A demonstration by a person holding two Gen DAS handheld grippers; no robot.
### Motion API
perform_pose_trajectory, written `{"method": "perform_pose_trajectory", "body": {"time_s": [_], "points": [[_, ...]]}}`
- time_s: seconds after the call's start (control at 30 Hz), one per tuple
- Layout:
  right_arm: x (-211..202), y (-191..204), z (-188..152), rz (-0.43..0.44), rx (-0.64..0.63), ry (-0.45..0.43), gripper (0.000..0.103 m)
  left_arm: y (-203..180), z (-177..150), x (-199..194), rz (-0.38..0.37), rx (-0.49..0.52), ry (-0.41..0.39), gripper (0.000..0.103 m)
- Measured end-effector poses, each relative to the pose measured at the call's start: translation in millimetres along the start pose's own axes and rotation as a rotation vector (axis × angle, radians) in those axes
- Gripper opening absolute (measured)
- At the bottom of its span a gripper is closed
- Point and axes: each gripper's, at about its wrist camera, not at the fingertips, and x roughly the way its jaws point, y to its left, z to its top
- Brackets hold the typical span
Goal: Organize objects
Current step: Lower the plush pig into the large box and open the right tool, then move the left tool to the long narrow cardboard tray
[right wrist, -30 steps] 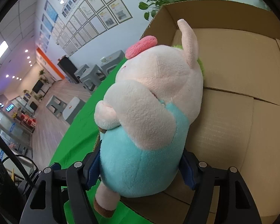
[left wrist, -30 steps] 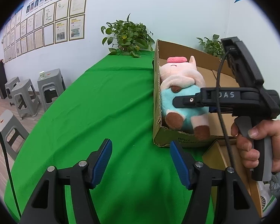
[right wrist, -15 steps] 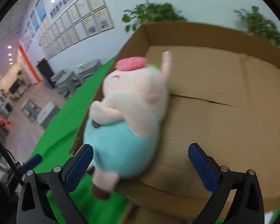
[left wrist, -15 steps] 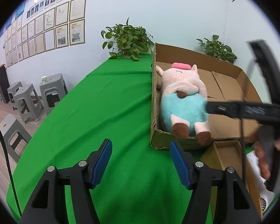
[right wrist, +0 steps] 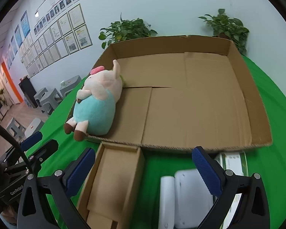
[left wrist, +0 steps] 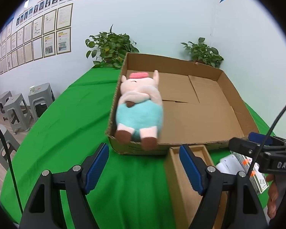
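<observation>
A pink plush pig [left wrist: 139,110] in a blue outfit lies on its back in the front left corner of a large flat cardboard box [left wrist: 200,118], feet over the front rim. It also shows in the right wrist view [right wrist: 95,106] inside the box [right wrist: 190,110]. My left gripper [left wrist: 145,169] is open and empty, low over the green cloth in front of the box. My right gripper [right wrist: 146,171] is open and empty, pulled back from the pig, above a small open carton [right wrist: 112,181] and white items [right wrist: 183,196].
The small brown carton [left wrist: 188,173] sits in front of the big box. A white appliance and a green-and-white packet [right wrist: 232,162] lie to its right. Potted plants [left wrist: 110,47] stand behind the box at the wall. Grey stools [left wrist: 19,105] stand left of the green table.
My right gripper opened and let go of the plush pig, then drew back from the box. The pig now lies in the box. The left gripper stayed open, its view shifting right.
</observation>
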Motion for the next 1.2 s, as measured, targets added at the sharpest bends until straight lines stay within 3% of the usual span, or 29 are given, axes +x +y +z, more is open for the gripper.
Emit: {"method": "perform_pose_trajectory", "body": {"time_s": [0.33, 0.67, 0.73, 0.77, 0.8, 0.83, 0.87, 0.93, 1.0, 1.03, 1.07, 1.1, 1.13, 1.17, 1.2], "points": [[-46.6, -38.8, -29.6, -0.03, 0.003, -0.06, 0.102, -30.4, -11.3, -18.3, -0.001, 0.019, 0.01, 0.076], [-53.8, -56.9, -49.6, -0.003, 0.012, -0.051, 0.102, -53.8, -19.8, -30.5, -0.025, 0.032, -0.001, 0.076], [-56.1, -59.4, -52.7, 0.002, 0.012, -0.053, 0.1, -57.5, -21.8, -33.7, -0.021, 0.042, -0.011, 0.065], [-57.5, -61.2, -54.6, 0.01, 0.014, -0.053, 0.089, -58.9, -22.4, -34.4, -0.021, 0.047, -0.012, 0.058], [-57.2, -62.3, -54.8, 0.014, 0.012, -0.052, 0.08, -60.1, -23.2, -35.1, -0.028, 0.053, -0.008, 0.035], [-59.0, -62.2, -57.0, 0.007, 0.004, -0.053, 0.053, -61.7, -23.8, -34.6, -0.04, 0.059, 0.001, 0.0], [-58.7, -61.4, -58.1, -0.011, -0.008, -0.053, 0.025, -63.1, -24.2, -34.7, -0.041, 0.065, 0.005, 0.003], [-58.0, -59.6, -61.7, -0.037, -0.033, -0.049, 0.014, -66.4, -25.8, -41.3, -0.029, 0.076, -0.032, 0.002], [-60.2, -58.4, -66.3, -0.046, -0.044, -0.055, 0.014, -66.8, -25.0, -46.0, -0.03, 0.067, -0.048, 0.004], [-60.5, -58.3, -67.1, -0.048, -0.045, -0.057, 0.018, -66.2, -23.9, -44.6, -0.019, 0.058, -0.039, 0.02], [-60.9, -58.2, -68.3, -0.054, -0.043, -0.055, 0.036, -65.0, -23.6, -43.1, -0.015, 0.051, -0.024, 0.035], [-60.6, -58.7, -68.9, -0.055, -0.038, -0.052, 0.052, -63.0, -24.0, -42.4, -0.013, 0.042, -0.019, 0.074], [-61.5, -59.8, -69.8, -0.041, -0.027, -0.052, 0.091, -60.9, -25.5, -44.0, -0.006, 0.029, -0.03, 0.093], [-63.2, -61.4, -70.9, -0.021, -0.012, -0.061, 0.102, -57.5, -27.6, -48.2, -0.002, 0.009, -0.064, 0.093], [-67.4, -63.7, -72.1, -0.002, 0.007, -0.08, 0.102, -55.0, -28.6, -50.3, -0.008, 0.001, -0.074, 0.093]]}}
